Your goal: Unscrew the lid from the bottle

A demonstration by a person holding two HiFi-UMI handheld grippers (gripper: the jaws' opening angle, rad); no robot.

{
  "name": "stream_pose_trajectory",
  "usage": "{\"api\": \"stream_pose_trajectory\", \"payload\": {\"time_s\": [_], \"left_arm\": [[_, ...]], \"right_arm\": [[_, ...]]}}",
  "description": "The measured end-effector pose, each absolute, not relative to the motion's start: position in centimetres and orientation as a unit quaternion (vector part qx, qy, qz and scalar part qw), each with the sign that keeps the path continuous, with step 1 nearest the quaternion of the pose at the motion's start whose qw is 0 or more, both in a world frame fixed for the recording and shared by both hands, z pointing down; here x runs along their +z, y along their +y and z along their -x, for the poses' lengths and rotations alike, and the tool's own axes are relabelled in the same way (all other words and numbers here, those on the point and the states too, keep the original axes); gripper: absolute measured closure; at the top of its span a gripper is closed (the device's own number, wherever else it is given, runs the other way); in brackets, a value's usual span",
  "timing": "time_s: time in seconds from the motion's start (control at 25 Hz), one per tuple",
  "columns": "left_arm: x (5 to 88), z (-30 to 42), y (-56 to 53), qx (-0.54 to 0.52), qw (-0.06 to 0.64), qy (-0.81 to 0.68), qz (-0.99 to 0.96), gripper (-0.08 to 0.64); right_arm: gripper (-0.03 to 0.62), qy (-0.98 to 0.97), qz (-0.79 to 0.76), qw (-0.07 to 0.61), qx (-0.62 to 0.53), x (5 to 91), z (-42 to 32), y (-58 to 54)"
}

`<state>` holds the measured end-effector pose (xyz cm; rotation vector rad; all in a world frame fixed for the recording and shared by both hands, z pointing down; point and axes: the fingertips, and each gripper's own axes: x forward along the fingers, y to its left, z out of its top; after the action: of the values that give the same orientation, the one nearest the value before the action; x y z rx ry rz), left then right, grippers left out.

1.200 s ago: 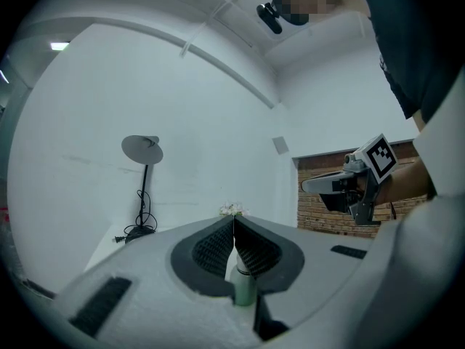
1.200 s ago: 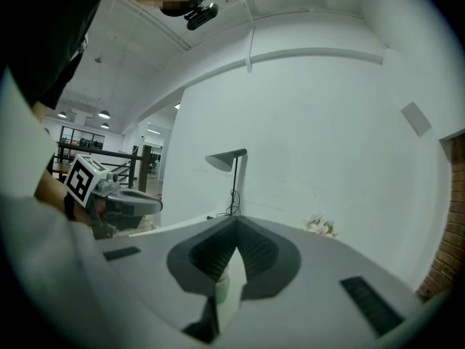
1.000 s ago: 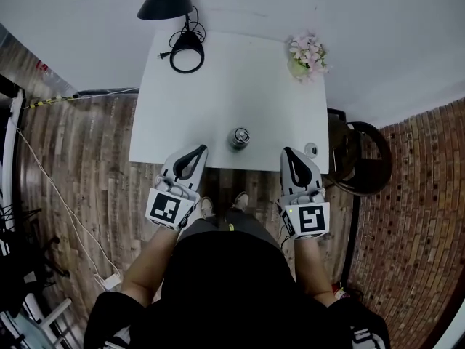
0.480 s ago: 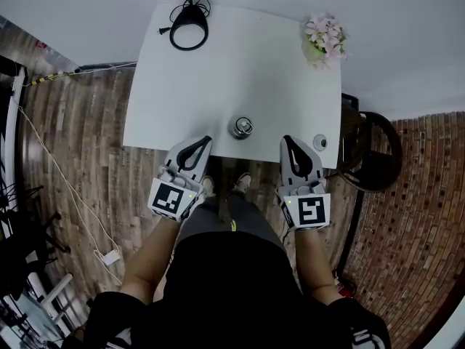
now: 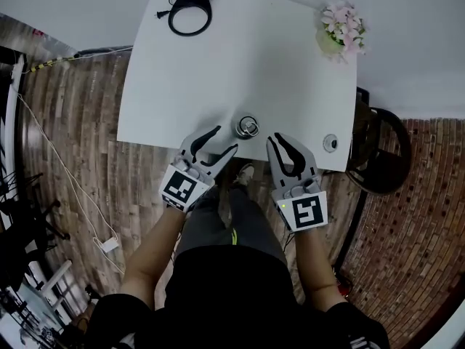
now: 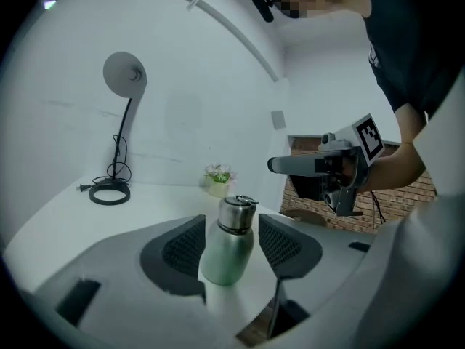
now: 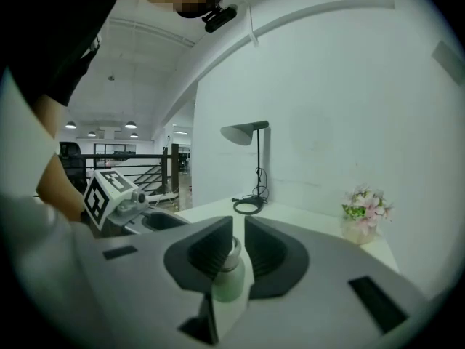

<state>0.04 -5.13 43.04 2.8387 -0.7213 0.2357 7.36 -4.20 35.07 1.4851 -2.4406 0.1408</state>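
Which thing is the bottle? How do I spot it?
Look at the white table. Near its edge closest to the person stands the bottle, upright and pale green. Unlike the pink flowers and black lamp base in the far corners, it has a shiny silver lid.

White table [image 5: 218,71] pushed against a plain white wall [image 5: 407,6]. Wood-plank floor [image 5: 73,144] on one side, brick surface [image 5: 414,224] on the other. Black desk lamp [image 6: 123,71] at the table's far corner, cable coiled at its base. Pink flowers in a pot [image 5: 341,29] at the other far corner. Dark round chair [image 5: 381,151] beside the table. White cable [image 5: 58,187] trailing over the planks.
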Motion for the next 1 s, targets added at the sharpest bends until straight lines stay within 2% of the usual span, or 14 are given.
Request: {"api": "stream_pose_trajectory", "payload": {"time_s": [0.08,0.2,0.36,0.4,0.72,1.0], "left_arm": [[44.3,-0.8,-5.2,0.084,0.104,-0.235,-0.963,0.323],[45.9,-1.7,-5.3,0.088,0.109,-0.222,-0.965,0.251],[47.1,-2.4,-5.5,0.085,0.122,-0.213,-0.966,0.216],[47.4,-2.6,-5.6,0.084,0.119,-0.211,-0.967,0.215],[49.1,-5.0,-6.7,0.088,0.116,-0.205,-0.968,0.19],[49.5,-5.8,-6.8,0.087,0.104,-0.205,-0.969,0.19]], "right_arm": [[0.524,-0.849,-0.506,0.14,0.053,36.0,-6.8,-4.4],[0.483,-0.855,-0.495,0.141,0.064,37.6,-6.2,-4.6],[0.343,-0.87,-0.469,0.129,0.073,39.0,-4.9,-5.1],[0.331,-0.873,-0.465,0.131,0.07,39.3,-4.7,-5.2],[0.295,-0.875,-0.46,0.13,0.073,41.7,-4.0,-7.0],[0.296,-0.877,-0.463,0.111,0.058,42.6,-3.0,-7.7]]}}
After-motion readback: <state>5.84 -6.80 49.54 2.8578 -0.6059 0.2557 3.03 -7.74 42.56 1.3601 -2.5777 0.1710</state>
